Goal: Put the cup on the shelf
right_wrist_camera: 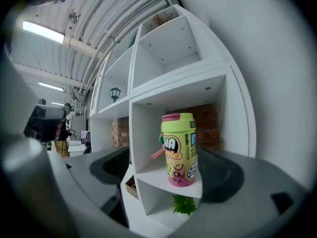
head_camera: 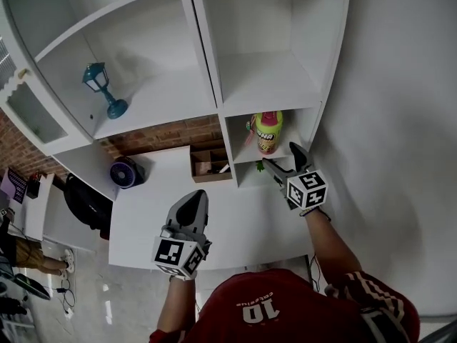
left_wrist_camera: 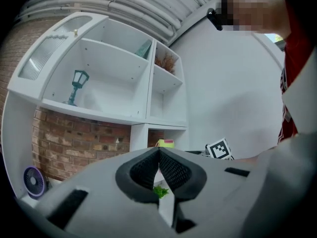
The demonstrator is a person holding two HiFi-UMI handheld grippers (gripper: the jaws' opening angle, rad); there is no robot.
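— Closest to us is our left claw [head_camera: 194,200]. How do its jaws stand?
— They are pressed together tip to tip, with nothing pinched between them. We hold it over the white counter [head_camera: 243,227], well back from the shelf [head_camera: 271,84].
— And our right claw [head_camera: 280,156]?
— It is spread wide. We hold it up at the shelf's small lower compartment. The cup [head_camera: 269,132], yellow-green with a pink lid, stands upright on that compartment's board. It is just ahead of this claw, in line with the gap between the pads.
— Do we touch the cup?
— We cannot tell for certain. In the right gripper view both pads look clear of its sides.
— What else is near?
— A green sprig [right_wrist_camera: 184,205] sits one level below the cup's board, under the right claw. A teal lantern [head_camera: 103,89] stands in the wide compartment, far up and to the left of our left claw.
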